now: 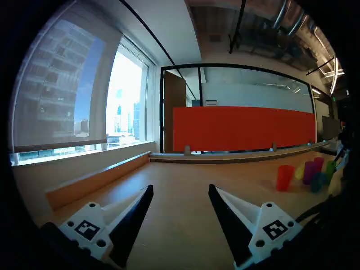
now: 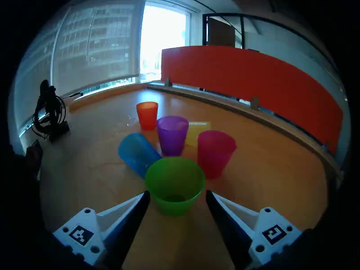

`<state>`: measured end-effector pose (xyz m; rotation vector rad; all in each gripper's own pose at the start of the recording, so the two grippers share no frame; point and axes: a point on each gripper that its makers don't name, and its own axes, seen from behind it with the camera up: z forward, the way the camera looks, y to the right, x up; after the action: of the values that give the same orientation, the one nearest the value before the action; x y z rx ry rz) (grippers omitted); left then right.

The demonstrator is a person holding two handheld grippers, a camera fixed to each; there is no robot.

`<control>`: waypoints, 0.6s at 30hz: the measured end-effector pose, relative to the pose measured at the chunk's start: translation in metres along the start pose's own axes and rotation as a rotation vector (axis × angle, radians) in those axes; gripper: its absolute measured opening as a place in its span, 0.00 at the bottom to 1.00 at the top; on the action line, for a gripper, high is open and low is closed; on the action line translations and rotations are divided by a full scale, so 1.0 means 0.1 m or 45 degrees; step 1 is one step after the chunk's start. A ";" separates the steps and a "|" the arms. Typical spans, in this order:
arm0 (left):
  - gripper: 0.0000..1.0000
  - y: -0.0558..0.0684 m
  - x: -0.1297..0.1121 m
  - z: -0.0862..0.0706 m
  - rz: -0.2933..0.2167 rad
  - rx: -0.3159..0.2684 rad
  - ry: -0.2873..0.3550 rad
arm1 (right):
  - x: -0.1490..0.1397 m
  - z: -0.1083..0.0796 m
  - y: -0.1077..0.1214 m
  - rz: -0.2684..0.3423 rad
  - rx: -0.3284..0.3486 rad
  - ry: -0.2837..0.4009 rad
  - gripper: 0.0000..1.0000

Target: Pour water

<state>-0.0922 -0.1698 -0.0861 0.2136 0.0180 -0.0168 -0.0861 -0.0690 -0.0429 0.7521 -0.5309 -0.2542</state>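
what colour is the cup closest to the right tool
The cup is green, clearest in the right gripper view.

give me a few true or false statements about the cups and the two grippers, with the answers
1. The green cup stands between the open fingers of the right gripper. True.
2. The left gripper is shut on a cup. False: its fingers are open over the bare wooden table, with nothing between them.
3. The orange cup is the cup nearest to the right gripper. False: the green cup is nearest, and the orange cup is the farthest of the group.
4. The purple cup stands upright beyond the green cup. True.
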 end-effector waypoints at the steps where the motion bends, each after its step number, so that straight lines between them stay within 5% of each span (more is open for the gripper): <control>1: 0.91 0.00 0.00 0.00 0.000 0.000 0.000 | -0.01 -0.04 0.02 0.004 -0.010 -0.001 0.96; 9: 0.91 0.00 0.00 0.00 0.000 0.000 0.000 | -0.04 -0.38 0.20 0.050 -0.118 0.036 0.96; 18: 0.91 0.00 0.00 0.00 0.000 0.000 0.000 | 0.21 -0.66 0.43 0.143 -0.292 0.197 0.96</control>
<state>-0.0919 -0.1698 -0.0858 0.2135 0.0180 -0.0169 -0.0313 -0.0090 -0.0447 0.5125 -0.3882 -0.1480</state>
